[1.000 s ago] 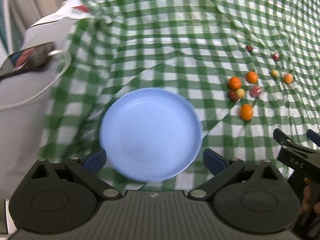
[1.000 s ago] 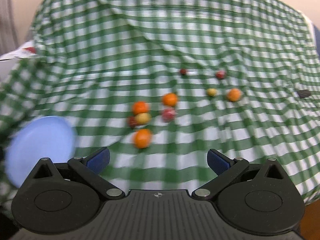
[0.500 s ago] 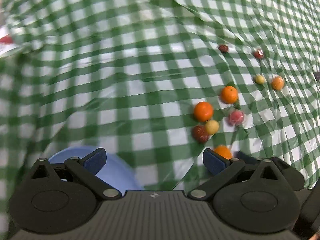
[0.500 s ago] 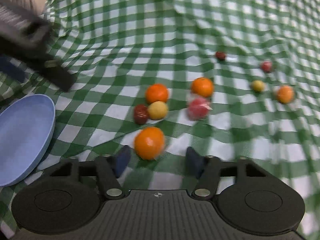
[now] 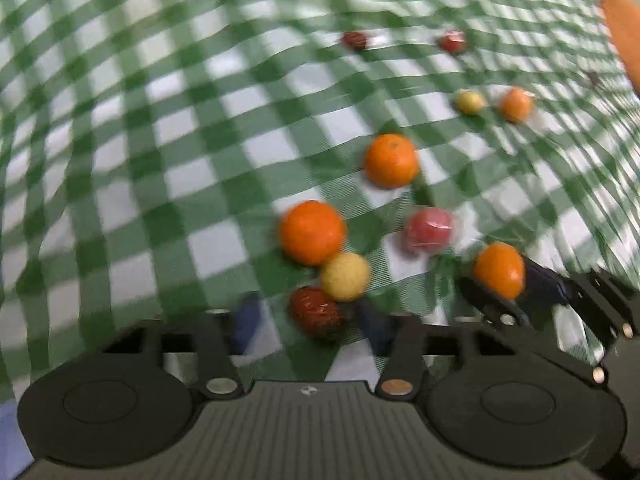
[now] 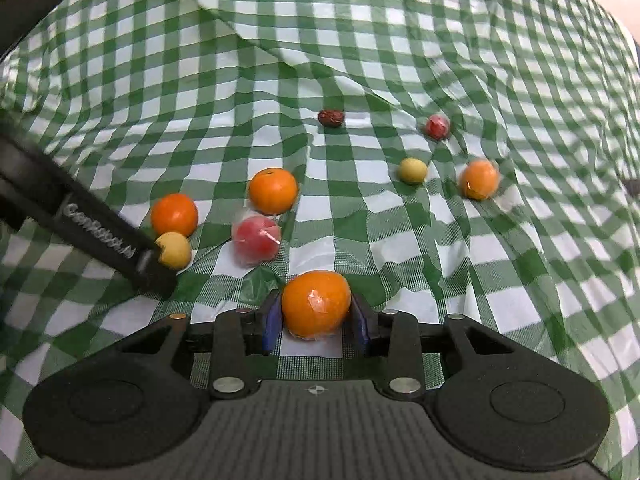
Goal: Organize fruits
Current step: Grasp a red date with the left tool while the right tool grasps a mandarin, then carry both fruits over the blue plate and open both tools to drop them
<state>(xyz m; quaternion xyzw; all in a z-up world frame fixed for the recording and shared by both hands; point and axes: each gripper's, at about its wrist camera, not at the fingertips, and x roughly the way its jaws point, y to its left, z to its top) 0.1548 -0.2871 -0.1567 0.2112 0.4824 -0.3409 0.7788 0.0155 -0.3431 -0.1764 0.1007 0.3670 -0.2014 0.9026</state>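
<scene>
As both tools are closing to lift fruit off the green-checked tablecloth, the right tool is gripping a round plastic-wrapped orange; the left tool is narrowing around a wrinkled dark-red date, contact unclear through blur.

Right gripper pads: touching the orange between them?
Touching. The right wrist view shows both blue pads of the right gripper pressed against the sides of the wrapped orange, with no gap on either side.
</scene>
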